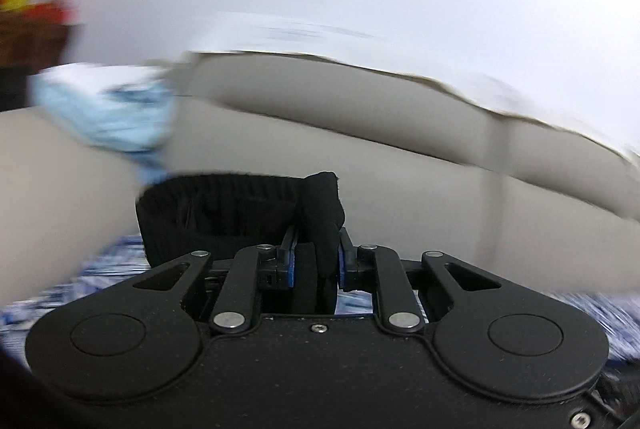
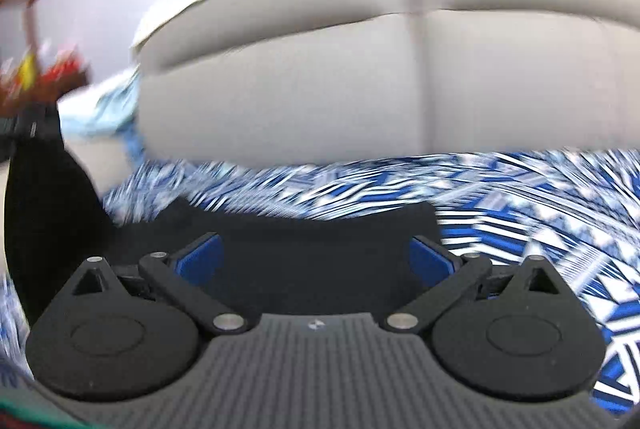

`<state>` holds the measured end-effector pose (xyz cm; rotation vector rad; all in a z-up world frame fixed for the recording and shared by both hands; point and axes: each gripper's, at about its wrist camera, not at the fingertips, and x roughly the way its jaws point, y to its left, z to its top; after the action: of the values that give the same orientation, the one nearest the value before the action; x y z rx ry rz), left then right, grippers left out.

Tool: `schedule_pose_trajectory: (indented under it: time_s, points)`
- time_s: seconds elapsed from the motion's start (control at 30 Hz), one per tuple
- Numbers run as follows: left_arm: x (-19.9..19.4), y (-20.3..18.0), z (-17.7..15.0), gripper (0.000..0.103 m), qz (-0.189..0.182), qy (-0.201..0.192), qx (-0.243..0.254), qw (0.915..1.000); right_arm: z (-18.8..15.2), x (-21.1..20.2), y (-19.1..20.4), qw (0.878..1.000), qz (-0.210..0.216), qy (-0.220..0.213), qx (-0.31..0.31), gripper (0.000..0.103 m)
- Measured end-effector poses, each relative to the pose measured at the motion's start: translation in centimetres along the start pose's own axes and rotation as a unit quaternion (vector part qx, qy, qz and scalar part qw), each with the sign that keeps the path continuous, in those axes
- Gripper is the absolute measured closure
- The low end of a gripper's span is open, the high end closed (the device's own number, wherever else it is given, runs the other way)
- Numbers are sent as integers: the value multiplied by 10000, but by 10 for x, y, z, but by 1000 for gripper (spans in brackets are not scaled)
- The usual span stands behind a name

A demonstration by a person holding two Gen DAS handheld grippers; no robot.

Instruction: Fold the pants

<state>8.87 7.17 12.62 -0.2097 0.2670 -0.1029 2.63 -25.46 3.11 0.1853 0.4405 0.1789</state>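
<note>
The pants are black. In the left wrist view my left gripper (image 1: 314,257) is shut on a bunched fold of the black pants (image 1: 224,213), whose ribbed waistband stands up just left of the fingers. In the right wrist view my right gripper (image 2: 316,257) is open, its blue pads (image 2: 200,261) spread wide over a flat stretch of the black pants (image 2: 320,237) lying on a blue-and-white patterned cover (image 2: 520,197). More black cloth hangs at the left edge of the right wrist view (image 2: 44,205).
A grey sofa back with cushions (image 2: 320,77) rises behind the patterned cover. A light blue cloth (image 1: 108,109) lies at the left by the sofa arm. A white wall is behind. Red and yellow items (image 2: 36,77) stand far left. Both views are motion-blurred.
</note>
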Motion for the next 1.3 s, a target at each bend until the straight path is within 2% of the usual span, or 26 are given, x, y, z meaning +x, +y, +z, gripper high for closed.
schedule_pose_trajectory:
  time_s: [0.07,0.13,0.23,0.3,0.37,0.43,0.57,0.67,0.73,0.8,0.87,0.9,0.93,1.03,1.13,1.17,1.23,1.27,1.3]
  points:
    - [11,-48,-15,86,-593,382,403,9967,5,-8,-27,9992,-85,-108,387,0]
    - [21,-87,-40,86,-990,733,705,9899,7,-18,-46,9975,-173,-276,632,0]
    - [31,-138,-89,86,-1409,1367,1028,9751,8,-30,-64,9963,-305,-401,701,2]
    - [30,-158,-119,84,-1694,1775,1146,9626,8,-35,-71,9963,-314,-410,692,5]
    - [19,-174,-143,80,-1951,2015,1238,9518,6,-36,-75,9965,-219,-363,716,5]
    - [3,-178,-155,66,-2118,2034,1331,9466,4,-34,-76,9969,-136,-281,723,5]
    - [-20,-167,-146,57,-2449,2004,1185,9412,-4,-19,-65,9983,26,40,577,6]
    - [-35,-147,-122,50,-2521,1938,963,9432,-7,-8,-55,9987,169,231,430,6]
    - [-44,-126,-106,46,-2473,1828,789,9483,-11,-5,-50,9980,322,308,458,6]
    - [-45,-103,-89,46,-2273,1684,582,9574,-12,2,-47,9963,534,421,532,4]
    - [-36,-84,-71,54,-1857,1551,550,9687,-14,11,-42,9944,691,538,583,3]
    - [-29,-76,-65,75,-1598,1533,602,9733,-16,17,-39,9933,761,609,613,2]
    - [-20,-68,-60,90,-1328,1580,645,9763,-17,22,-37,9922,812,676,662,0]
    - [16,-50,-54,90,-843,1716,615,9796,-22,40,-31,9869,972,934,884,0]
    - [60,-44,-60,89,-501,1981,853,9752,-27,53,-22,9875,1005,893,818,0]
    - [76,-42,-64,89,-373,2088,933,9728,-26,57,-18,9887,1004,917,629,5]
    - [100,-38,-73,92,-37,2250,940,9698,-23,62,-7,9934,704,904,95,44]
    - [114,-35,-76,93,143,2243,847,9707,-20,64,-6,9941,573,918,11,69]
    - [122,-32,-77,93,230,2199,724,9726,-16,65,-9,9946,518,884,179,75]
